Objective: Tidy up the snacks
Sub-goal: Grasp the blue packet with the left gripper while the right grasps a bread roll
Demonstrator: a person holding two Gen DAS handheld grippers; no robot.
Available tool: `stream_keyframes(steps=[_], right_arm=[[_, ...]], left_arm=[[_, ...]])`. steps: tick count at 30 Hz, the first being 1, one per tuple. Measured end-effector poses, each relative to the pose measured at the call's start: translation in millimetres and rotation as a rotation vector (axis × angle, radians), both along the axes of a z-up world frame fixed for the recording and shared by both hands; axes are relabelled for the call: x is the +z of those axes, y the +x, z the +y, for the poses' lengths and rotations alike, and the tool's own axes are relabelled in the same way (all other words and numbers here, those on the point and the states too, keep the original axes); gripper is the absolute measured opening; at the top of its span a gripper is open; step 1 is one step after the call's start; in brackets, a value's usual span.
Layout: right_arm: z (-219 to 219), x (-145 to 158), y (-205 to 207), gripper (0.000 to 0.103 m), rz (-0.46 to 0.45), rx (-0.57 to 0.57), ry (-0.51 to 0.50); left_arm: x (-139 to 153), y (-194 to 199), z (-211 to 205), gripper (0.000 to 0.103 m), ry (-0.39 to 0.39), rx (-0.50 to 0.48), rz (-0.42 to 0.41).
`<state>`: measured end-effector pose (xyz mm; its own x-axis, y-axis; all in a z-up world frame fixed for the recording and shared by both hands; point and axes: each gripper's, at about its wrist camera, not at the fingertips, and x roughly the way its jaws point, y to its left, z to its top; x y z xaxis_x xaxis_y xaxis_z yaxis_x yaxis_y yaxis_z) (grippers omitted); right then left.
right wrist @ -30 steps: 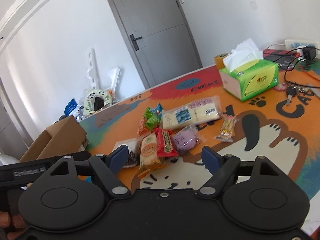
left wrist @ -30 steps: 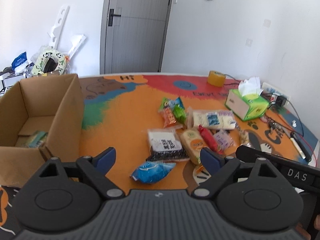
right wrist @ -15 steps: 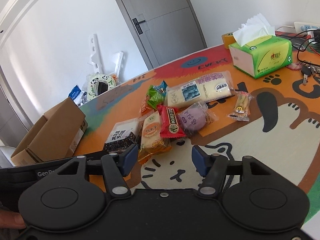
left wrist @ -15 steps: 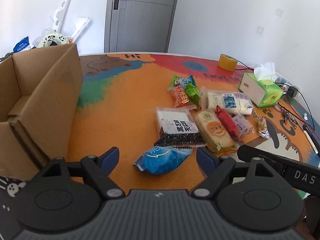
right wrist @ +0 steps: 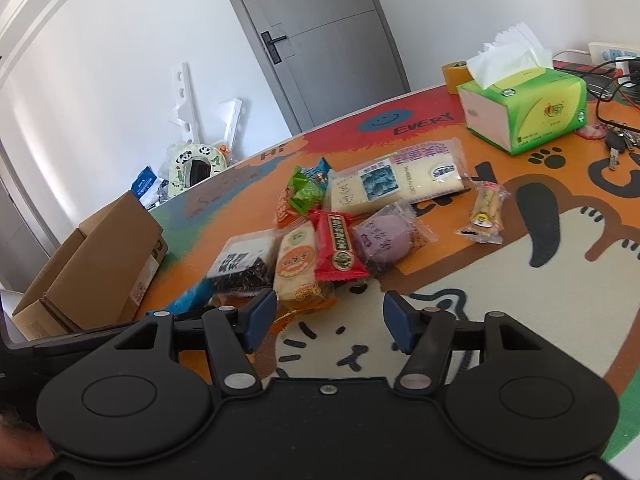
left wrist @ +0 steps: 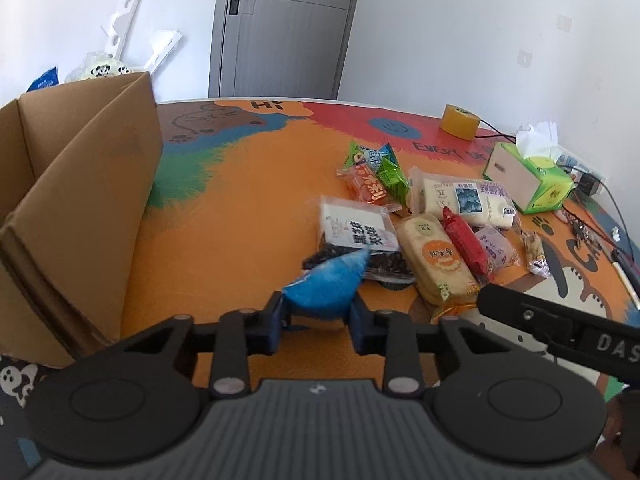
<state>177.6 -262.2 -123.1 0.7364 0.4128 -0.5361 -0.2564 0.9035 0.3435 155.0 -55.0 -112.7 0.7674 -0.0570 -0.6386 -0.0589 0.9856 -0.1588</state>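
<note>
My left gripper (left wrist: 318, 320) is closing its jaws on a blue snack packet (left wrist: 328, 284), whose near end is pinched between the pads while its far tip rests on a black-and-white packet (left wrist: 356, 232). Beyond lie a yellow cracker packet (left wrist: 436, 256), a red packet (left wrist: 466, 240), a purple one (left wrist: 496, 246), a long white packet (left wrist: 464, 200) and small green and orange packets (left wrist: 372, 176). An open cardboard box (left wrist: 80, 208) stands at the left. My right gripper (right wrist: 330, 320) is open over the mat, nothing between its fingers, just short of the yellow cracker packet (right wrist: 300, 268).
A green tissue box (right wrist: 528, 112), a yellow tape roll (left wrist: 460, 120), keys (right wrist: 616, 140) and cables sit at the far right. A small stick snack (right wrist: 484, 212) lies apart from the pile. The colourful mat (right wrist: 520, 280) covers the table.
The left gripper sank toward the table and its jaws came together on the blue packet, crumpling it. The right gripper's jaws narrowed and it dropped closer to the snack pile.
</note>
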Motion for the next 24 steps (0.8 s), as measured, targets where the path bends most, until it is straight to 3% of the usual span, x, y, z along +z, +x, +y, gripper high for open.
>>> stream_keyframes(steps=[10,17,22,24], right_arm=[[24.4,-0.2,10.5,0.06,0.006,0.026,-0.033],[45.8,-3.3,19.2,0.058,0.007,0.02,-0.116],[47.0,-3.1,17.5,0.035,0.011,0.014,-0.134],[42.6,-1.6,14.7,0.031,0.021,0.018,-0.111]], left_arm=[[12.0,-11.4,11.6,0.031,-0.038,0.009,-0.037],[9.8,-10.5,23.3,0.031,-0.062,0.038,-0.032],[11.9,-12.1,23.8,0.031,-0.064,0.042,-0.031],[14.3,-14.2,21.0,0.031,-0.061,0.037,-0.037]])
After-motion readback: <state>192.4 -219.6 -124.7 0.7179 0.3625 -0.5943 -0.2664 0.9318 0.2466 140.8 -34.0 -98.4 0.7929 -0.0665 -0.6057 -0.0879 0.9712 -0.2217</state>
